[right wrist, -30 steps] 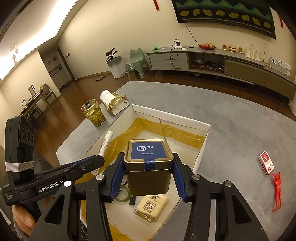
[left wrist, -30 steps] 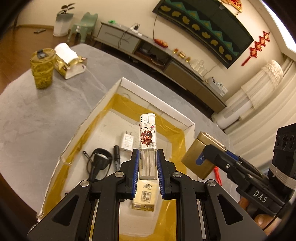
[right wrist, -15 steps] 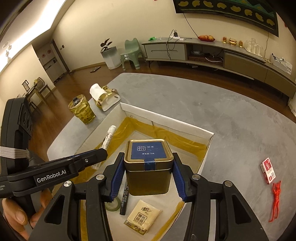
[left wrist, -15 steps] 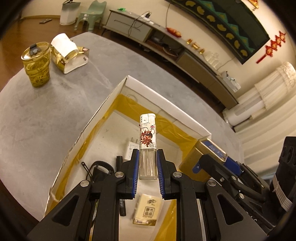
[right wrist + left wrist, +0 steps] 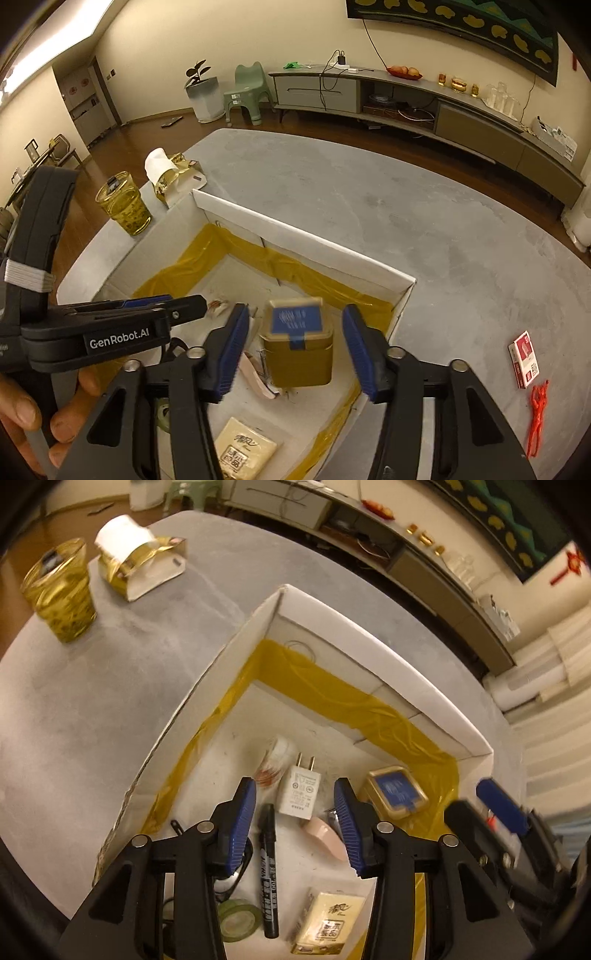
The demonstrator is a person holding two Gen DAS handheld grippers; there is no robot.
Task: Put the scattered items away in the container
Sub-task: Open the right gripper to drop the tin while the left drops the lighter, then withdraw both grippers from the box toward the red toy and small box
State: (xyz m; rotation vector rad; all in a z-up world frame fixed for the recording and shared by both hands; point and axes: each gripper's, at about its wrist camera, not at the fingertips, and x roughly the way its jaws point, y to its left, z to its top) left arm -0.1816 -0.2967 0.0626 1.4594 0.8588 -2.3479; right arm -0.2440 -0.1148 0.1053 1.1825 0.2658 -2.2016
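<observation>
My left gripper (image 5: pixel 295 827) hangs over the white cardboard box (image 5: pixel 369 657), its jaws opening with nothing between them. The printed lighter (image 5: pixel 275 762), blurred, lies on the box floor beside a white charger (image 5: pixel 301 790). My right gripper (image 5: pixel 297 354) is also over the box (image 5: pixel 303 236), jaws opening. The gold tin with a blue lid (image 5: pixel 297 347) sits blurred between its pads (image 5: pixel 364 354), which stand clear of the tin's sides. The tin (image 5: pixel 397 792) shows in the box's right corner in the left wrist view. The left gripper (image 5: pixel 110 325), held by a hand, shows at the left of the right wrist view.
Inside the box lie a black marker (image 5: pixel 267 871), a tape roll (image 5: pixel 238 921), a yellow packet (image 5: pixel 328 919) and a pink item (image 5: pixel 325 834). On the grey table stand a yellow cup (image 5: pixel 123 206) and a tissue holder (image 5: pixel 170 177). A red card pack (image 5: pixel 524 358) and a red figure (image 5: pixel 537 417) lie right.
Both grippers sank toward the box and opened. The left let go of the lighter and the right let go of the tin; both items dropped into the box.
</observation>
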